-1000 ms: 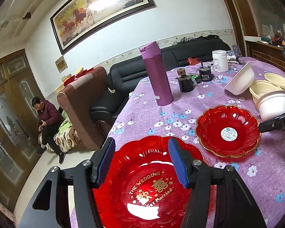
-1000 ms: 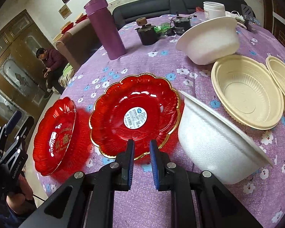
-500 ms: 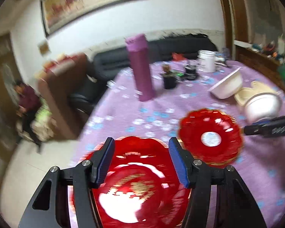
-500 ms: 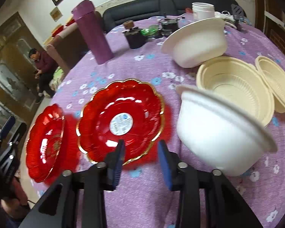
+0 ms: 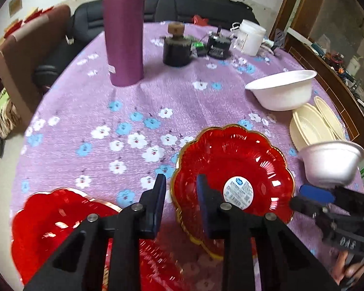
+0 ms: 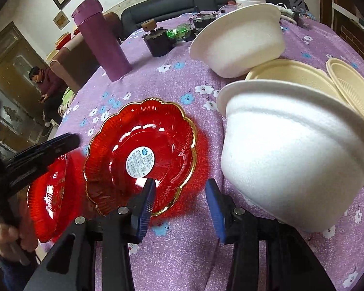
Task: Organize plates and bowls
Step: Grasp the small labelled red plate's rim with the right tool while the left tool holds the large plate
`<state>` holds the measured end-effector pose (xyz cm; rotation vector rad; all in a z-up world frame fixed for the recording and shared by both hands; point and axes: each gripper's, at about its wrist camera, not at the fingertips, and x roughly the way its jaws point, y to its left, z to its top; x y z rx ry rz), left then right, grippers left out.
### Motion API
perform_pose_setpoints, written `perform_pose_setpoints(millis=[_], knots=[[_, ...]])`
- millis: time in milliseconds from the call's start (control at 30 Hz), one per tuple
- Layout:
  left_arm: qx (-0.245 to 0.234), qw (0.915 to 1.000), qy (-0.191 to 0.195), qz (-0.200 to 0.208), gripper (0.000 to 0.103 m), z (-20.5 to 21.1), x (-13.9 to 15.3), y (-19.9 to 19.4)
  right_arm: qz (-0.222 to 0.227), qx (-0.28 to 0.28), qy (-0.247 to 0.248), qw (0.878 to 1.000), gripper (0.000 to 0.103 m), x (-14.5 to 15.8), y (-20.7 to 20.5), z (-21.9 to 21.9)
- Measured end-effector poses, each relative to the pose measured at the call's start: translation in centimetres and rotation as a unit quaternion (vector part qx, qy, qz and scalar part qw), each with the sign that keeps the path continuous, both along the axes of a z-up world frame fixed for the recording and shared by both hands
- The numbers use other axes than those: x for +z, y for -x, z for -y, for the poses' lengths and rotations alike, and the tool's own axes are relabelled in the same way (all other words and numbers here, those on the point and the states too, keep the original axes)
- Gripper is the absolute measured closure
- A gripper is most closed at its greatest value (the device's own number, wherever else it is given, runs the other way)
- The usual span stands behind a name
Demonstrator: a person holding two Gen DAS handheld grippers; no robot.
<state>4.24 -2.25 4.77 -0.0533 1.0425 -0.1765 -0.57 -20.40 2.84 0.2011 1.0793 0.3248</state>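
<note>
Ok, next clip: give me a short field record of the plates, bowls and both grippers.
surface: round table, purple floral cloth
red plates: gold-rimmed plate, wedding plate beside it
white bowls: near bowl, far bowl
cream bowls: two, overlapping
left gripper: jaws closing over the gold-rimmed plate's edge
right gripper: open, empty

Your left hand-held gripper (image 5: 180,189) tilts steeply down toward the surface (image 5: 138,101), its jaws closing, with a plate rim in the narrowing gap between them. Your right hand-held gripper (image 6: 179,201) also angles downward, its blue-padded jaws parted and nothing pressed between them. Your left hand (image 6: 6,237) wraps the handle at the frame edge.
</note>
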Motion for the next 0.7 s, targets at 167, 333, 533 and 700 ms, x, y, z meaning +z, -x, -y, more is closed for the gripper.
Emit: perform_pose_setpoints(millis=[167,333,533,700], knots=[[-0.002,0.9997,-0.009,-0.024,0.079,1.1,-1.6,-1.1,-0.003,0.006,-0.003,1.0,0.063,-0.8,0.1,-0.3],[-0.012,0.9993,-0.036,-0.007,0.079,1.9,-1.2,0.0,0.014,0.01,0.021,1.0,0.077,-0.9,0.3,-0.8],[-0.027,0.9965,-0.066,0.042,0.079,3.5,0.7,4.2,0.058,0.017,0.07,0.996,0.078,0.9,2.3,-1.0],[-0.039,0.9899,-0.099,0.094,0.078,5.4,1.2,9.0,0.103,0.04,0.148,0.983,0.078,2.2,5.2,-1.6]])
